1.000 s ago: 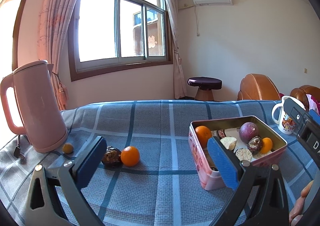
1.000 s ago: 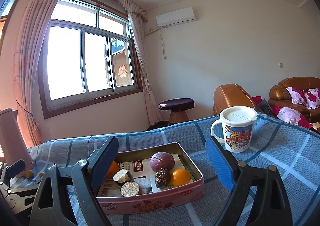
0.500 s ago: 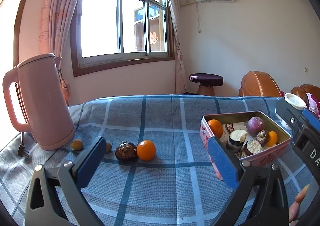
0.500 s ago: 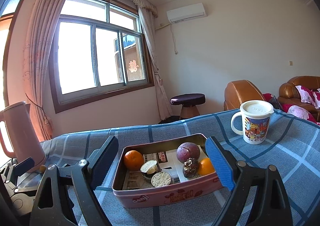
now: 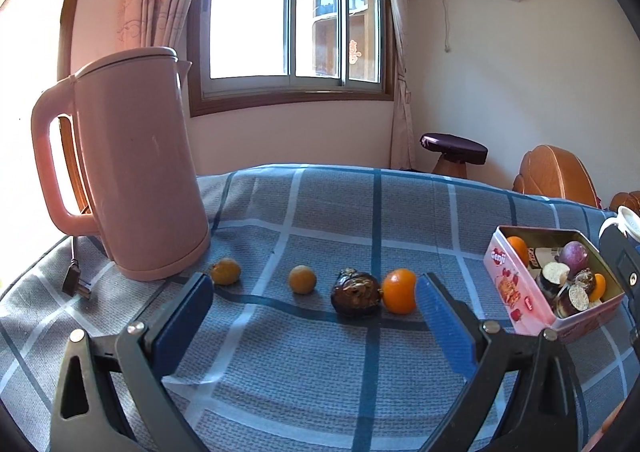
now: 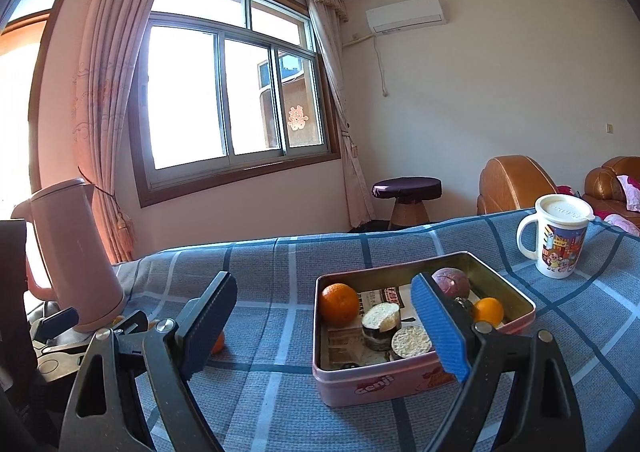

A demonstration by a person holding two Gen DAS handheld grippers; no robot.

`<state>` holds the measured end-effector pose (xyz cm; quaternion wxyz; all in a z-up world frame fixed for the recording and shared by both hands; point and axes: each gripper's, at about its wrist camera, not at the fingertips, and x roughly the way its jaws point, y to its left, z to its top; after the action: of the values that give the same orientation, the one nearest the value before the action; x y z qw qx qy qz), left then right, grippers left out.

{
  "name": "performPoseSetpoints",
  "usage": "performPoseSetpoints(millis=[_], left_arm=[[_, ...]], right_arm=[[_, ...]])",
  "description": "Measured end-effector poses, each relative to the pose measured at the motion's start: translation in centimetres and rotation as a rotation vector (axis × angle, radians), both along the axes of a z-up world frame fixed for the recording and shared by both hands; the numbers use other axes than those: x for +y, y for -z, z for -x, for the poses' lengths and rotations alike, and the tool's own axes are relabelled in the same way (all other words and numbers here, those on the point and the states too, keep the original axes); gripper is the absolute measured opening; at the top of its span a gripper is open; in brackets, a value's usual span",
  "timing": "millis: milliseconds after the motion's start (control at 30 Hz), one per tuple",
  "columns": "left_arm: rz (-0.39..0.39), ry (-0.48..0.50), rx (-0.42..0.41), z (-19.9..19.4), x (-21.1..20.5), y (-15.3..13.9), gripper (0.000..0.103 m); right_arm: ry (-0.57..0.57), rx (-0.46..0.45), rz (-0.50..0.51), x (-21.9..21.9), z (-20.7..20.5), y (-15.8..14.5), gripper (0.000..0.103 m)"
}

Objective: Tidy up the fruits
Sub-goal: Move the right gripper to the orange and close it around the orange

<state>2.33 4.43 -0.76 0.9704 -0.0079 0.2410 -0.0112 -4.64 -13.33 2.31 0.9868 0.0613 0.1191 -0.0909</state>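
Note:
In the left wrist view, a row of fruit lies on the blue checked cloth: an orange (image 5: 399,290), a dark wrinkled passion fruit (image 5: 355,293) touching it, and two small yellow-brown fruits (image 5: 302,280) (image 5: 226,271). My left gripper (image 5: 314,316) is open and empty, just short of this row. The pink tin (image 6: 420,380) holds an orange (image 6: 339,304), a purple passion fruit (image 6: 450,280), a small orange (image 6: 488,311) and cut pieces. It also shows in the left wrist view (image 5: 516,292). My right gripper (image 6: 324,328) is open and empty, in front of the tin's left part.
A pink kettle (image 5: 132,171) stands at the left, close behind the small fruits, with its plug (image 5: 76,280) on the cloth. A lidded cartoon mug (image 6: 558,242) stands right of the tin. A stool (image 6: 407,197) and brown armchairs (image 6: 516,183) are beyond the table.
My left gripper has swung left and nearer the loose fruit row and the kettle. My right gripper has also shifted left, so the tin now sits towards its right finger.

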Motion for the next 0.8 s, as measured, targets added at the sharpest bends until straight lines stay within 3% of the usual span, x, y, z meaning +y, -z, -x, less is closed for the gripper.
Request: performPoseSetpoints(millis=[267,500,733,767,800], left_arm=[[-0.070,-0.050,0.012,-1.8,2.2,0.3,0.103],[-0.020,-0.098,0.062,-3.2,4.8,0.8,0.103],[-0.005,-0.232,0.166,-4.7,8.3,1.9,0.102],[-0.005,-0.241,0.176,-4.8,8.6,2.1,0.102],[-0.006,-0.248,0.185,-4.9,8.8,2.2,0.102]], right_arm=[[-0.044,0.033,0.031,2.8,-1.8,0.4,0.090],[-0.080,0.084,0.088,4.8,-3.3,0.8,0.090],[-0.202,0.214,0.089,6.4,-6.8,1.7,0.089],[-0.221,0.235,0.086,6.6,-7.4,2.0,0.085],[-0.236,0.261,0.082,6.8,-8.0,2.2,0.073]])
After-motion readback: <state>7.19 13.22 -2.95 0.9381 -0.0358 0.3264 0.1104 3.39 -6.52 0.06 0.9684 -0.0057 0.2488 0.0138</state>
